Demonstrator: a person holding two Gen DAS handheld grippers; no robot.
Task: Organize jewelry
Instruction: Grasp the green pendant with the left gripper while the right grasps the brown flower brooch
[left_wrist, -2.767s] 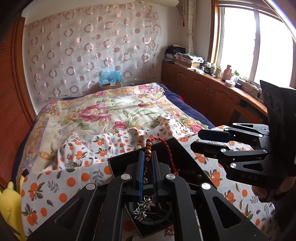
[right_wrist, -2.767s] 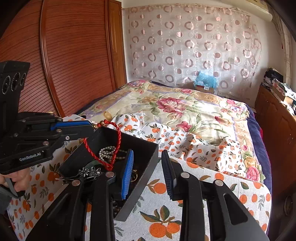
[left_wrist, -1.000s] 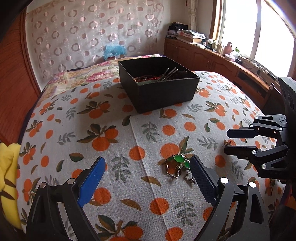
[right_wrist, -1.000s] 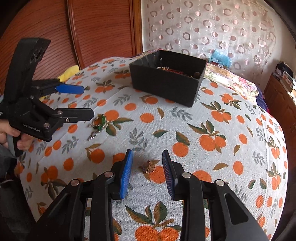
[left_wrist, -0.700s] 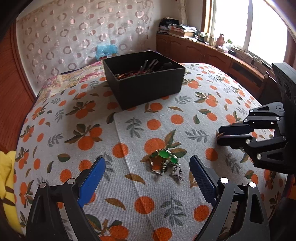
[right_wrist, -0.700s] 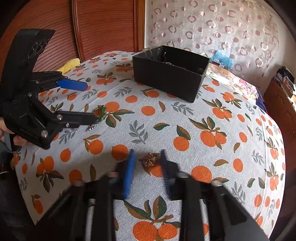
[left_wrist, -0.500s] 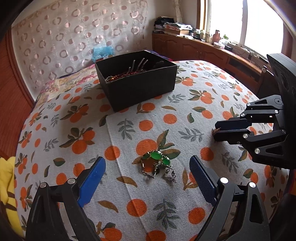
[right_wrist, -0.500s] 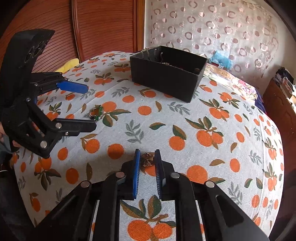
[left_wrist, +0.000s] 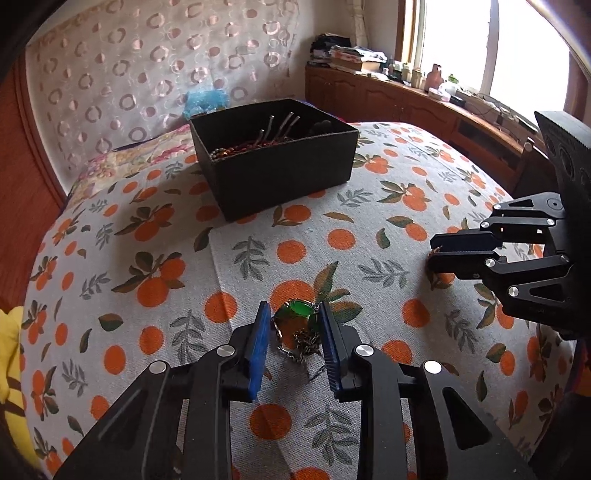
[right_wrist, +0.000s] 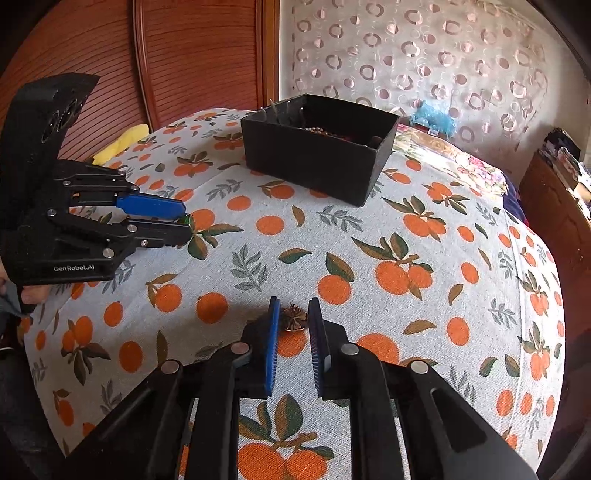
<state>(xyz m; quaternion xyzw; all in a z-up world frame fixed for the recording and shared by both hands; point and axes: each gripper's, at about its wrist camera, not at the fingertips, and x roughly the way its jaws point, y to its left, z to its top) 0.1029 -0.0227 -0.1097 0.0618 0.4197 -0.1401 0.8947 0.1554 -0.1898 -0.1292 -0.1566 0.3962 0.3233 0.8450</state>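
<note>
A black open box (left_wrist: 273, 170) holding beads and hairpins stands on the orange-print cloth; it also shows in the right wrist view (right_wrist: 317, 146). My left gripper (left_wrist: 292, 318) is closed on a green-stone necklace with a chain (left_wrist: 297, 325) lying on the cloth; the pads touch its sides. My right gripper (right_wrist: 292, 312) is closed on a small bronze flower brooch (right_wrist: 294, 317) on the cloth. Each gripper shows in the other's view: the right one (left_wrist: 439, 254) and the left one (right_wrist: 181, 225).
The cloth (left_wrist: 155, 258) covers a bed. A wooden wardrobe (right_wrist: 166, 55) stands at the left, a wooden cabinet with clutter (left_wrist: 406, 92) under the window at the right. A yellow item (right_wrist: 118, 144) lies at the bed's left edge.
Both grippers left the box and came down to the cloth. The left jaws closed around the green necklace. The right jaws closed around the brooch.
</note>
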